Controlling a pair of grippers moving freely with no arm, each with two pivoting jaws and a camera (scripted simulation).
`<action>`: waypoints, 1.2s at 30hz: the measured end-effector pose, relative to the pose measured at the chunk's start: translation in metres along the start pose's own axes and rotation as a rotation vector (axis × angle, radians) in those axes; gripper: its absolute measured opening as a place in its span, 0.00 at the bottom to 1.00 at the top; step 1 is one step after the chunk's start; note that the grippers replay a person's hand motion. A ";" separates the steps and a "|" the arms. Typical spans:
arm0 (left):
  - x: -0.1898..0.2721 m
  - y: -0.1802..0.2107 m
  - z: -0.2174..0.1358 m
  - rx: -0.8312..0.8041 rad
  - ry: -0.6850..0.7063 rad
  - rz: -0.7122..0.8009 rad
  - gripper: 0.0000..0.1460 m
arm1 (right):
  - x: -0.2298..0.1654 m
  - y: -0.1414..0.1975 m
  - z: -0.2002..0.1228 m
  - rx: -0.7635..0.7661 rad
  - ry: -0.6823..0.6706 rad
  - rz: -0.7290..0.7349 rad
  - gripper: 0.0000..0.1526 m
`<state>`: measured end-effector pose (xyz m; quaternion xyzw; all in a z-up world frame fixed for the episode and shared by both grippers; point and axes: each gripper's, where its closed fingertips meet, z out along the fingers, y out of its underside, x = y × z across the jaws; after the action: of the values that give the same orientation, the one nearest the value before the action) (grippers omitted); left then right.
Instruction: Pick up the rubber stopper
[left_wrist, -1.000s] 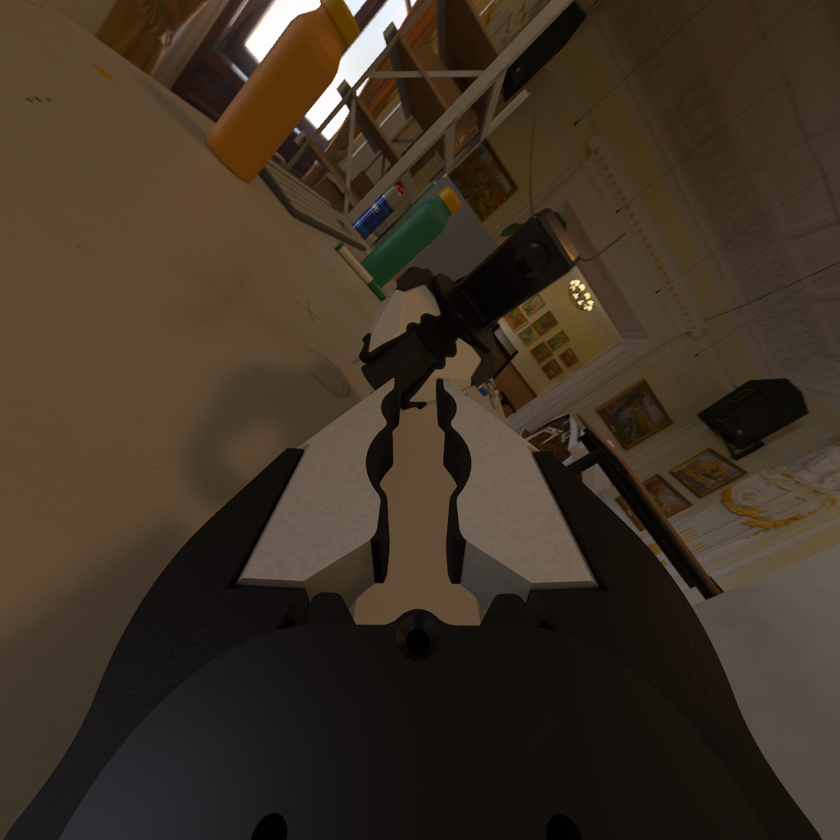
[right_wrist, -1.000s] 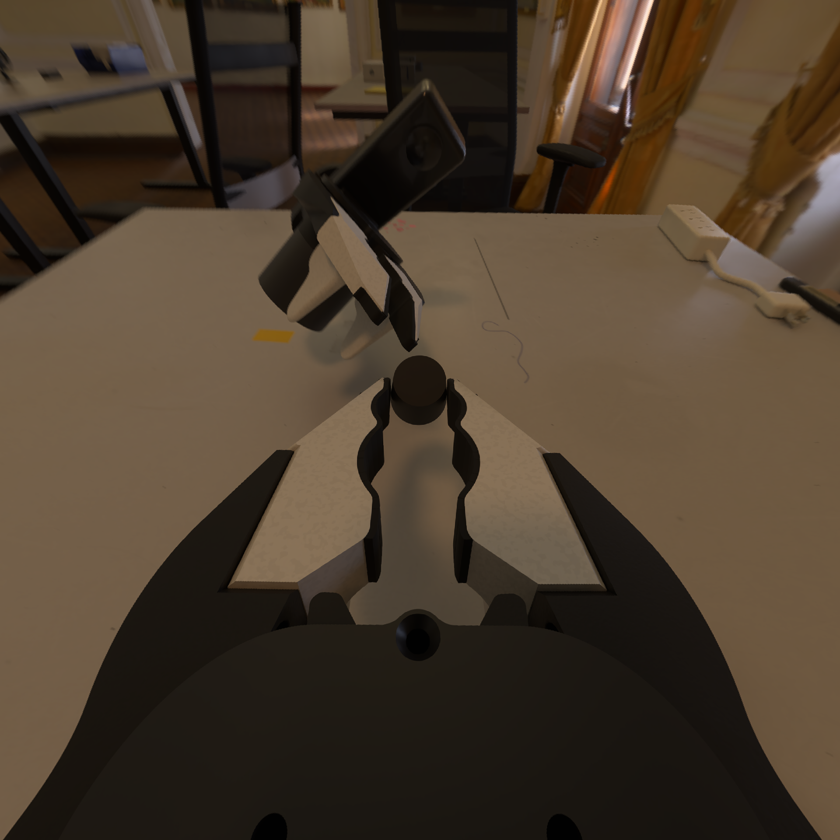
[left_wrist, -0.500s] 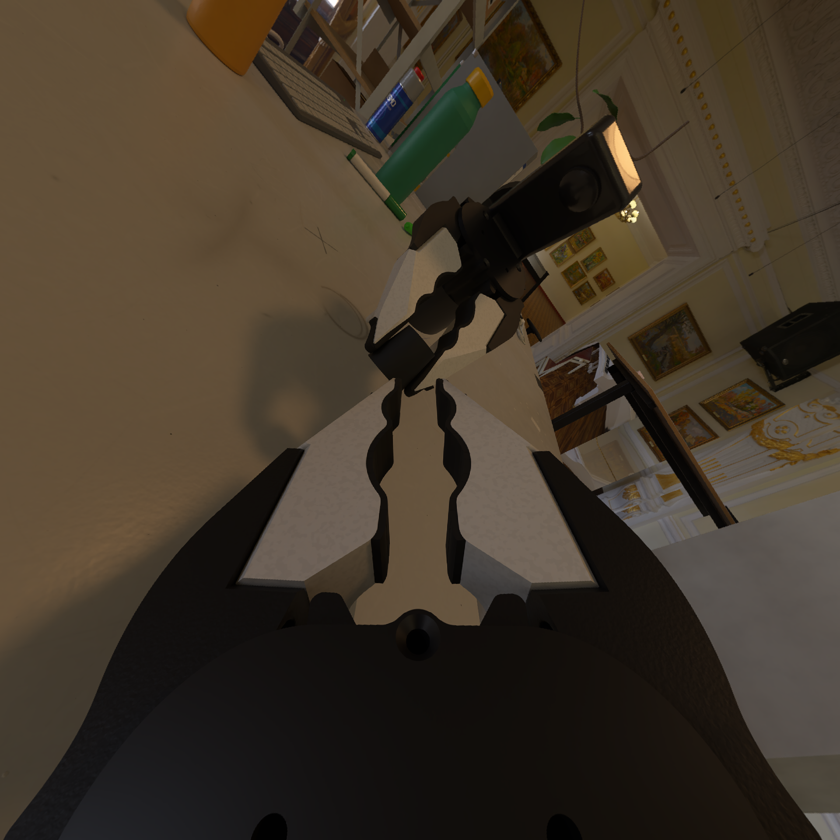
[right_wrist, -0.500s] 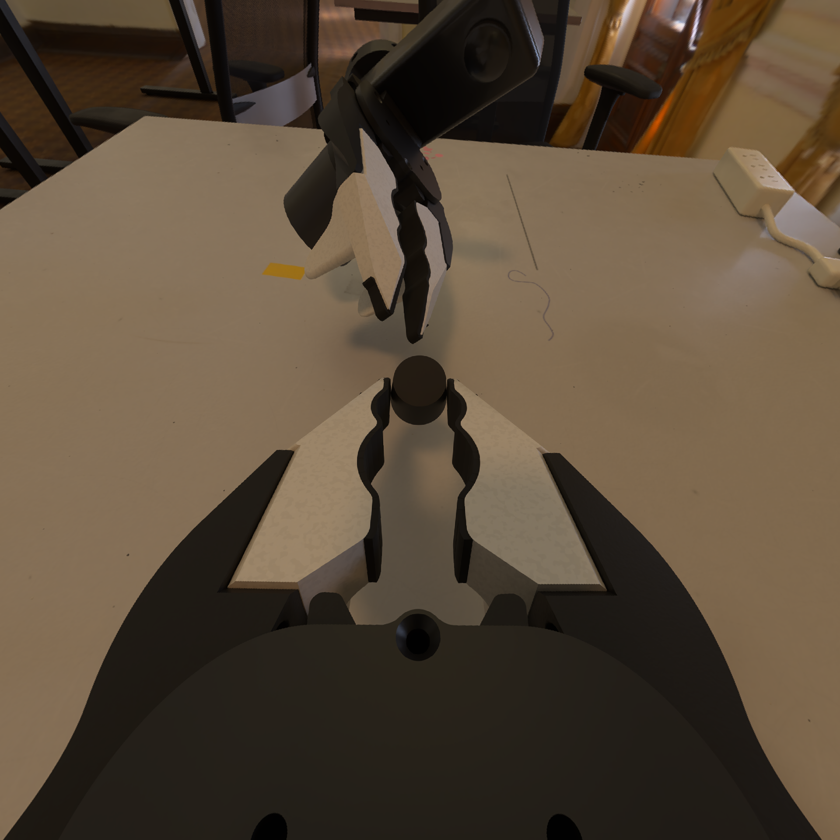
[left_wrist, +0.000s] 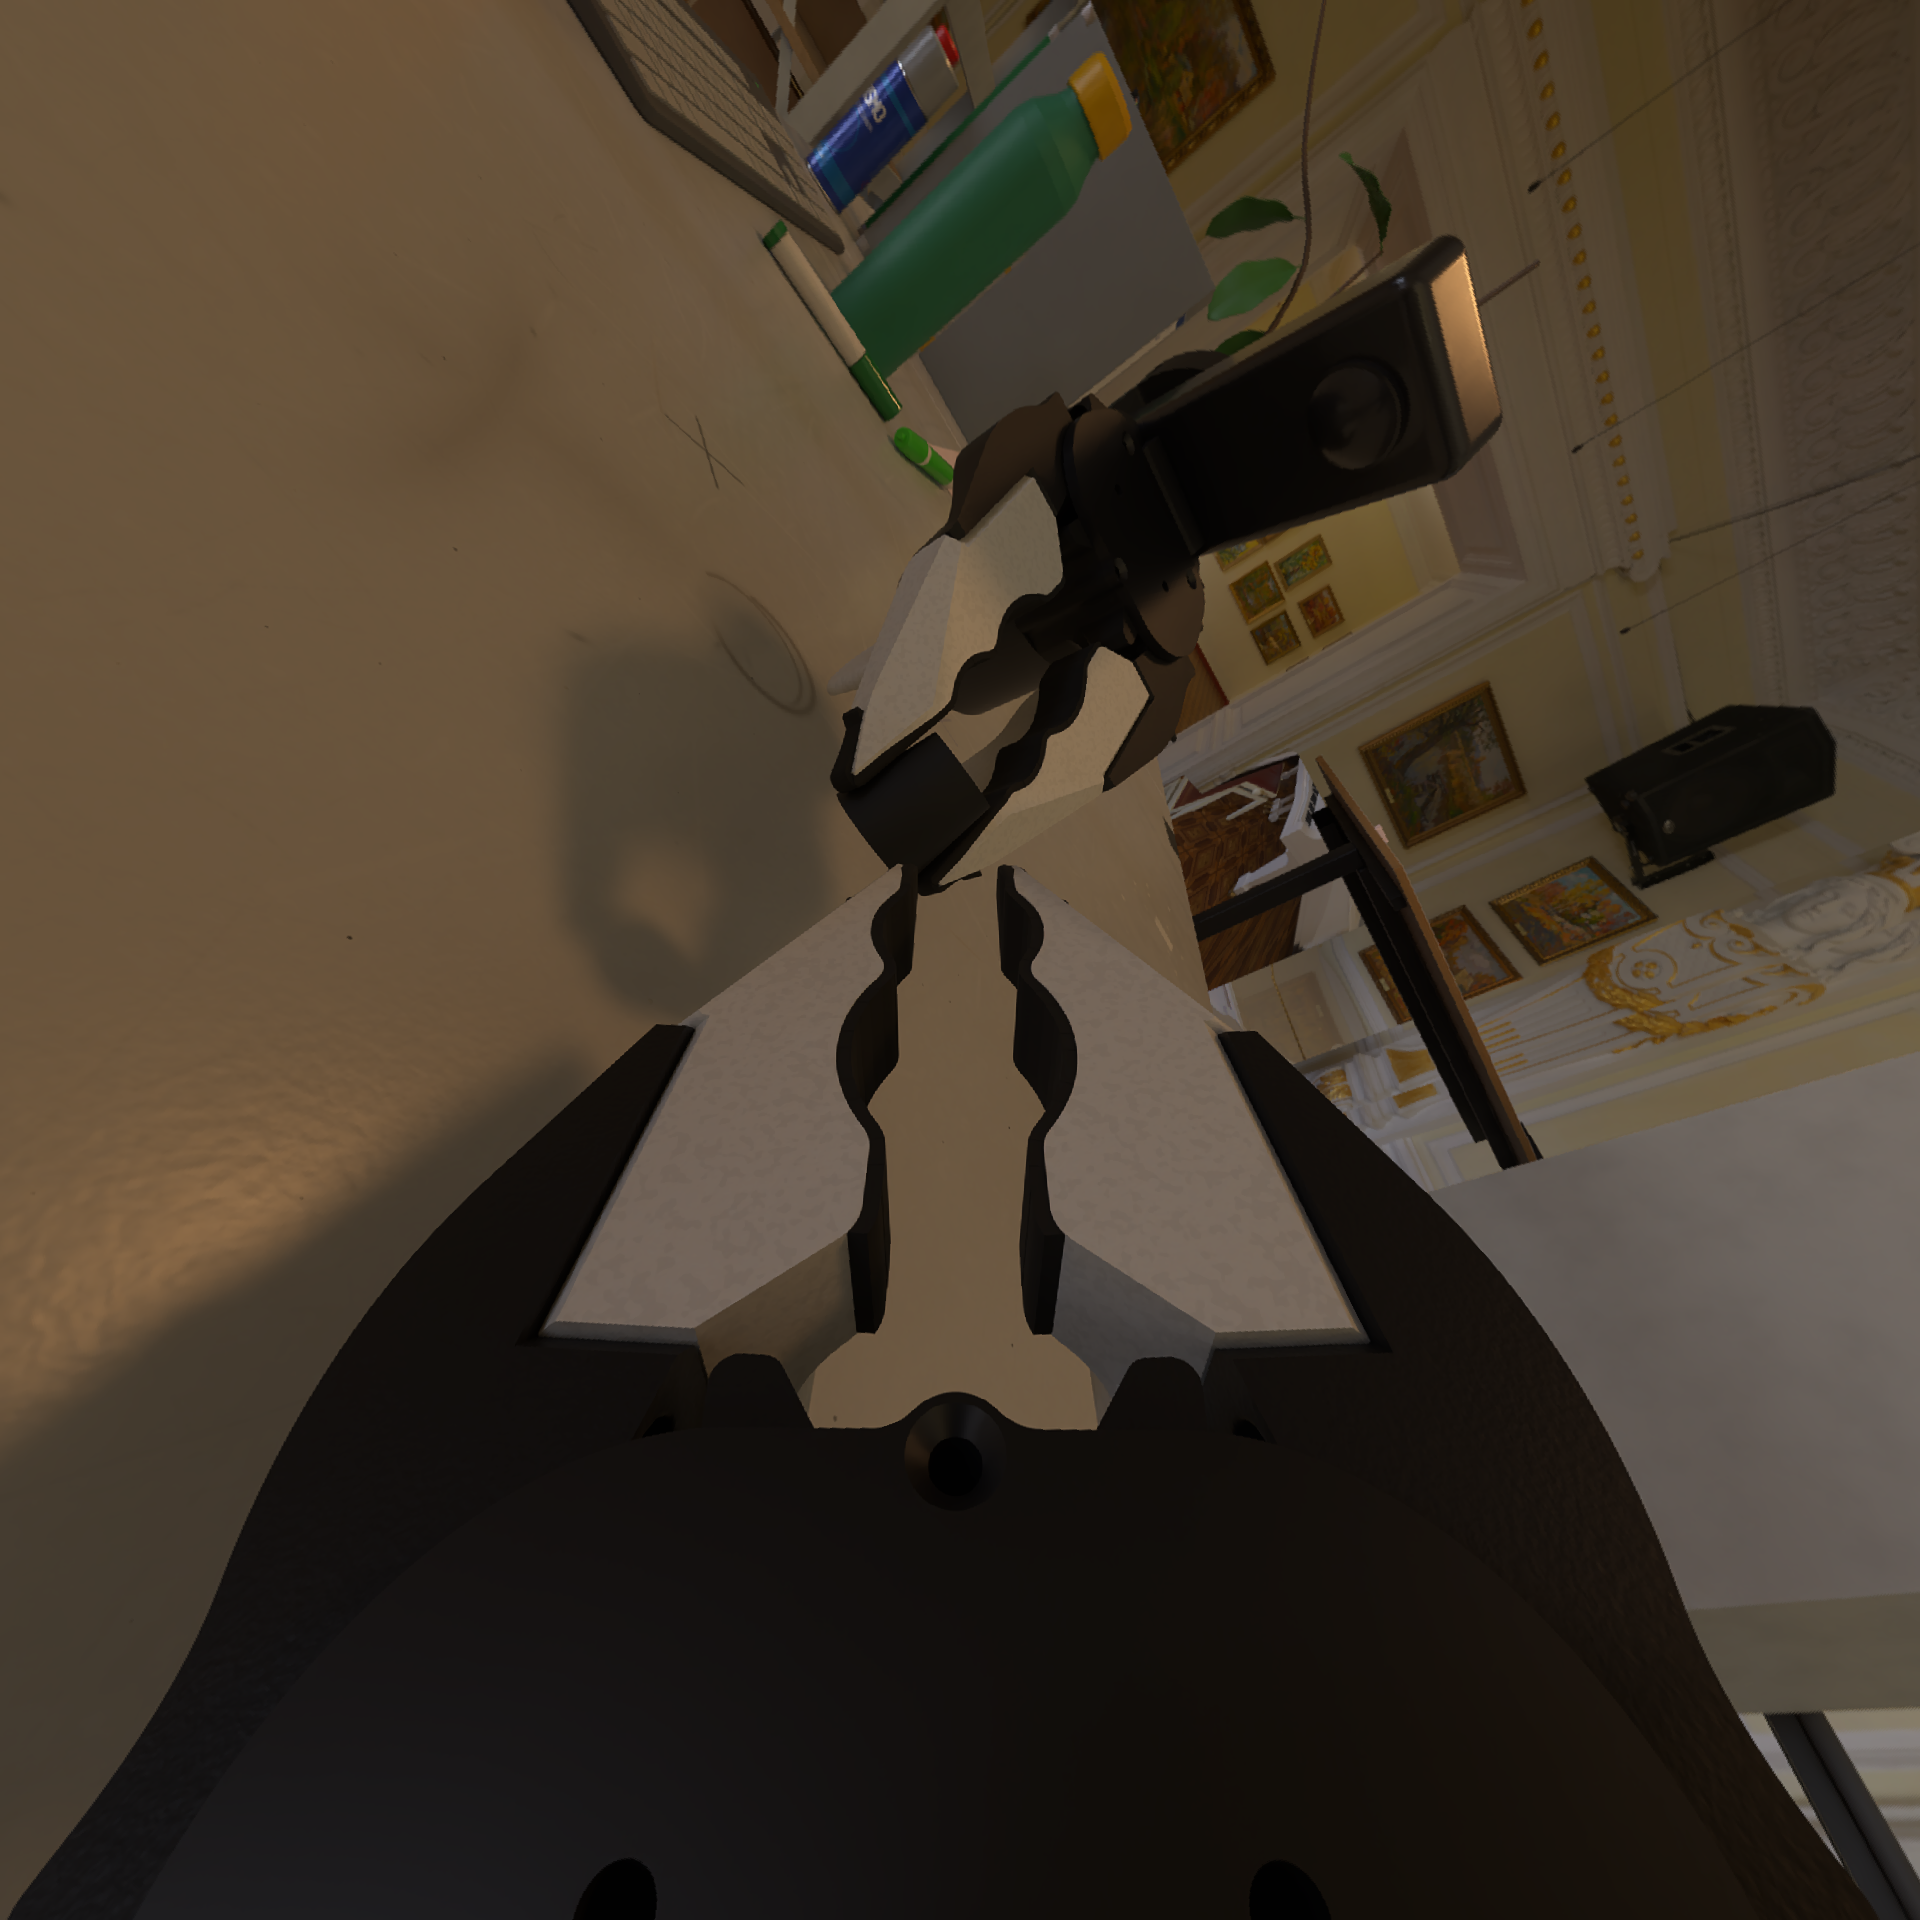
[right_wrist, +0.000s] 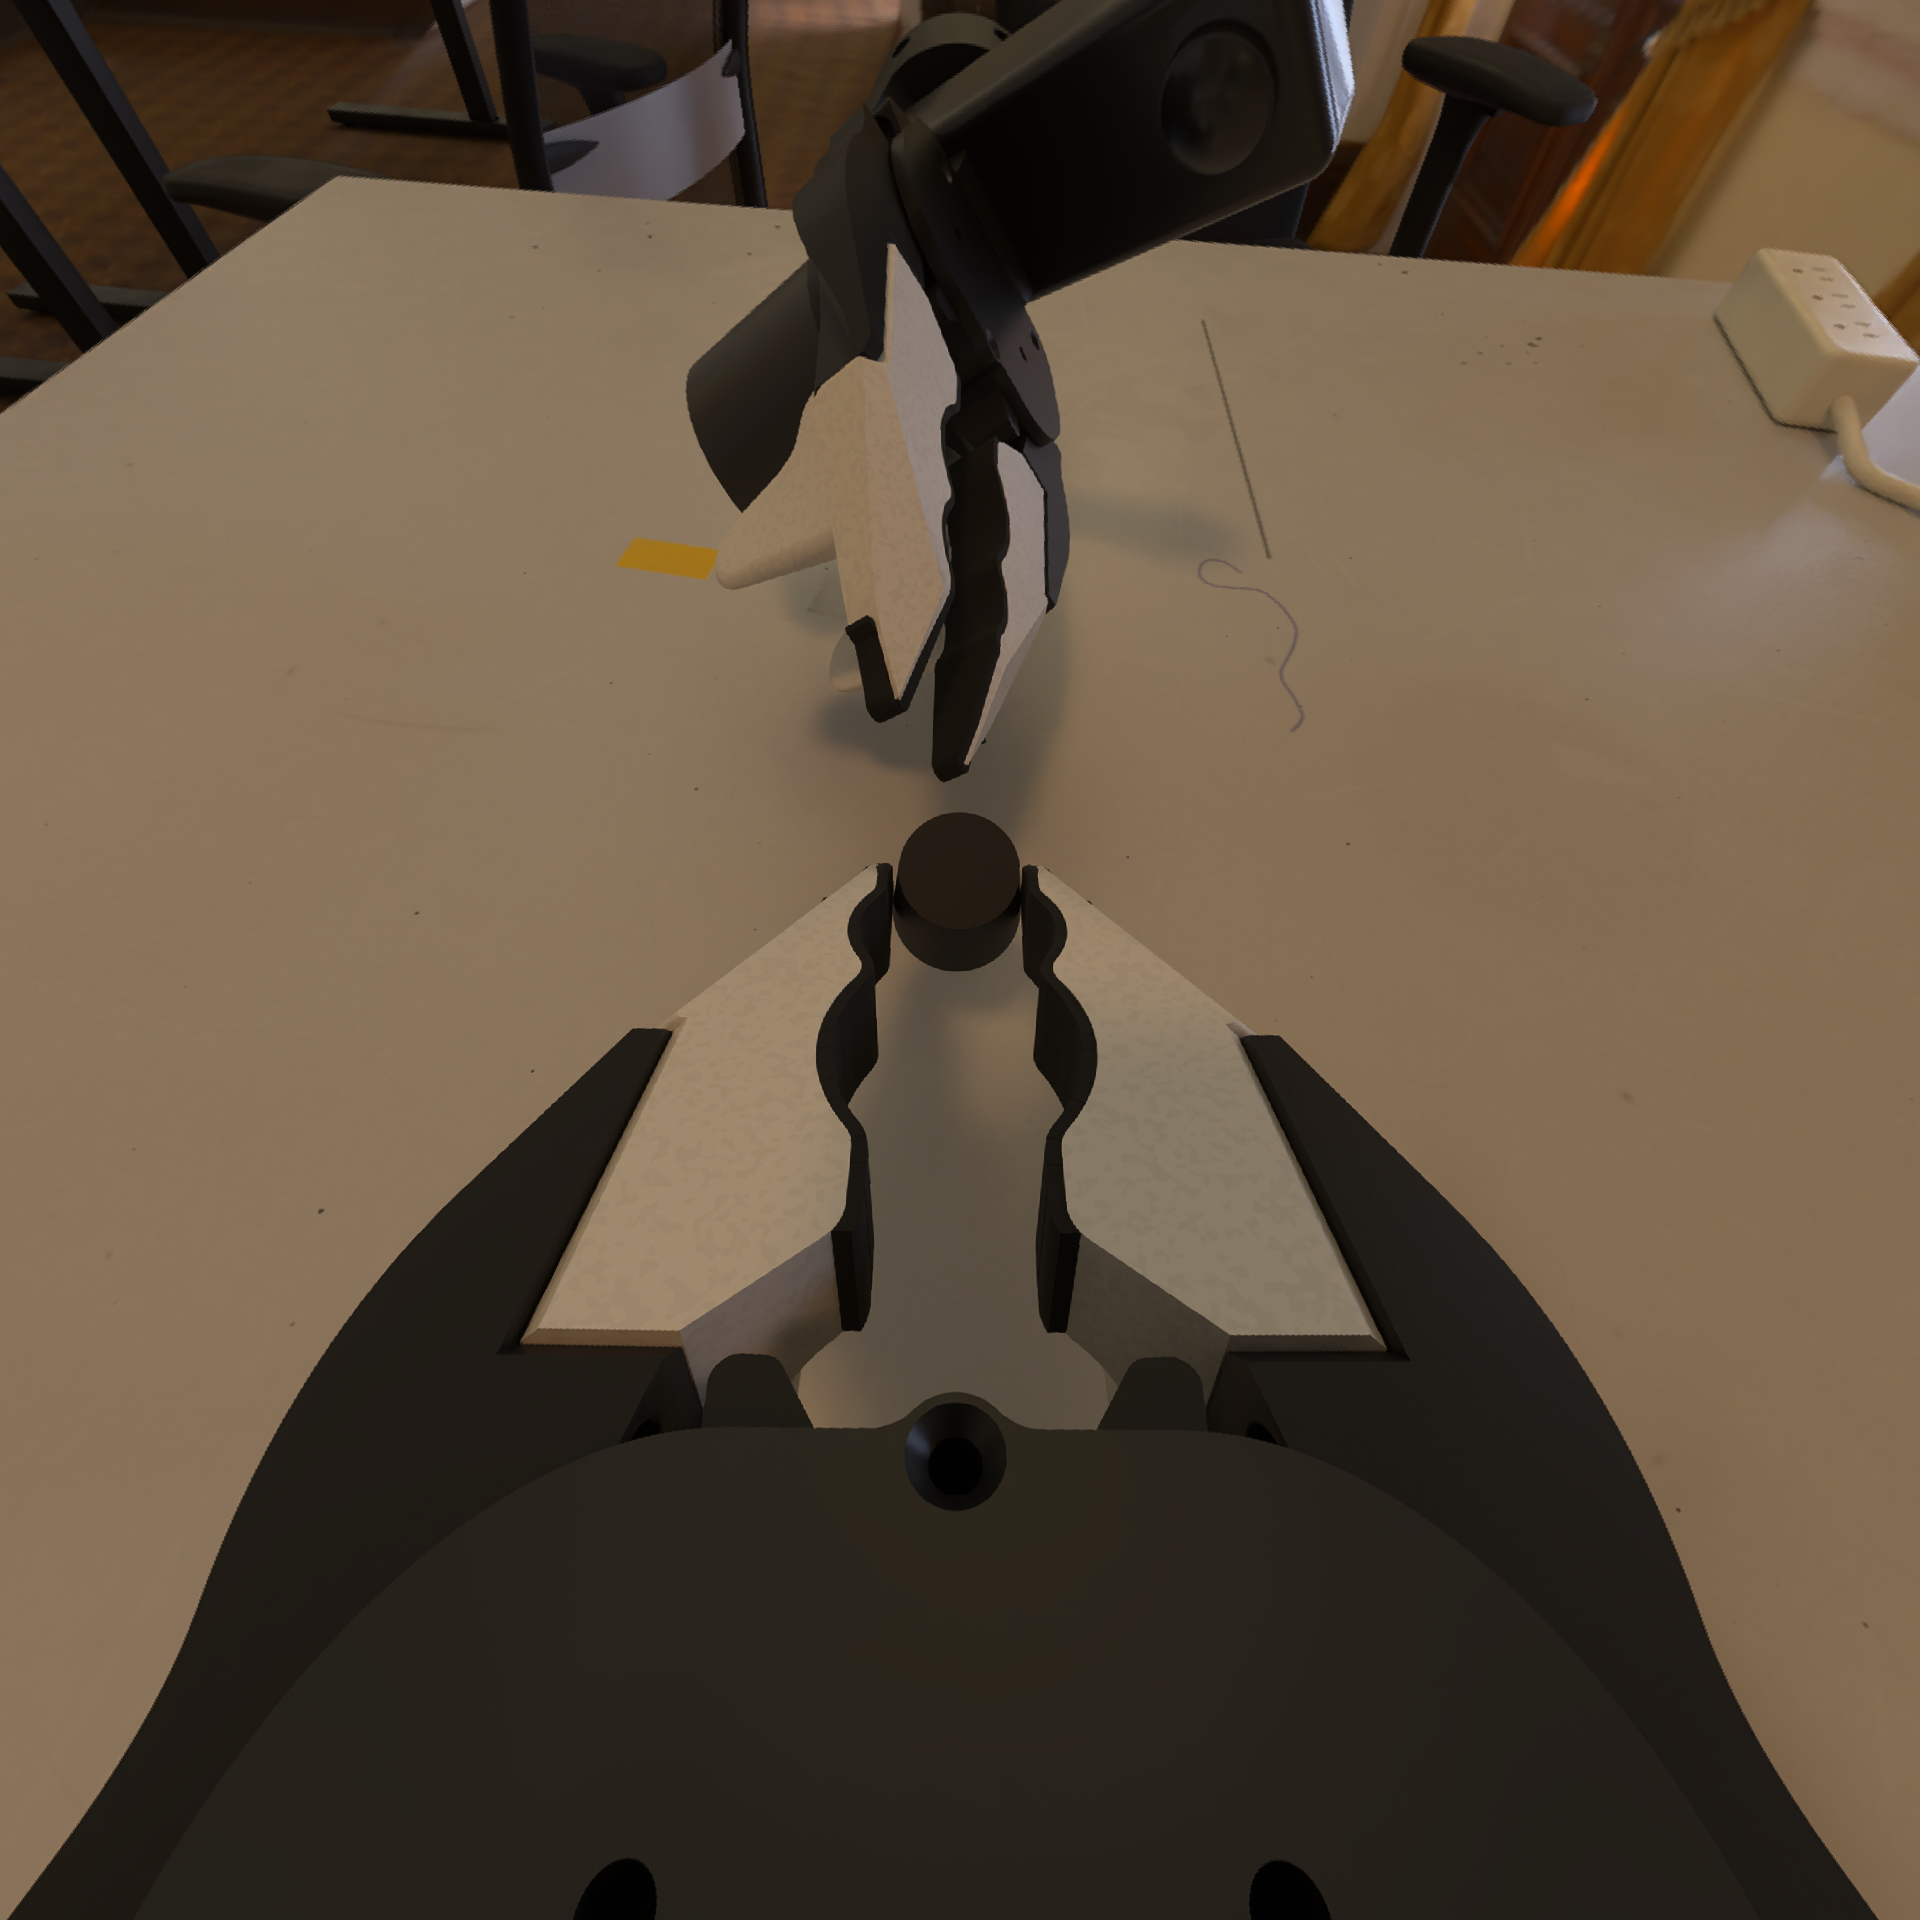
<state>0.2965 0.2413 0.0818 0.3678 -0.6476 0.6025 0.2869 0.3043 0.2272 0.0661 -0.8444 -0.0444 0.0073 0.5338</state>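
While the left gripper (left_wrist: 956, 883) hangs tilted over the table (left_wrist: 312, 623), its fingers stand a narrow gap apart with nothing between them. Just past its tips, in the left wrist view, are the tips of the right gripper (left_wrist: 940, 831); the rubber stopper does not show clearly there against the dark finger ends. Farther off on the table lie a green bottle (left_wrist: 977, 208), a green-capped marker (left_wrist: 826, 307) and a keyboard (left_wrist: 717, 104).

In the right wrist view, the rubber stopper (right_wrist: 956, 899), dark and round-topped, sits right at the tips of the right gripper (right_wrist: 956, 904), whose two fingers are pressed against its sides, closed only as far as its width. It hangs above the table (right_wrist: 416, 831). The left gripper (right_wrist: 935, 727) points down just beyond the stopper, apart from it. At the far right edge sits a white power strip (right_wrist: 1813, 338).
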 end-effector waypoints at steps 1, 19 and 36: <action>0.000 0.001 0.000 -0.006 0.002 0.004 0.10 | -0.001 0.000 0.000 0.000 -0.004 0.003 0.16; 0.000 0.008 0.004 -0.062 0.008 0.006 0.09 | -0.003 0.003 0.003 -0.012 0.030 -0.025 0.16; -0.008 0.032 -0.005 -0.262 -0.007 0.016 0.10 | -0.008 0.024 0.005 -0.146 0.021 -0.134 0.16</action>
<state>0.2742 0.2471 0.0570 0.3241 -0.7247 0.5138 0.3253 0.2979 0.2213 0.0423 -0.8762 -0.0957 -0.0403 0.4706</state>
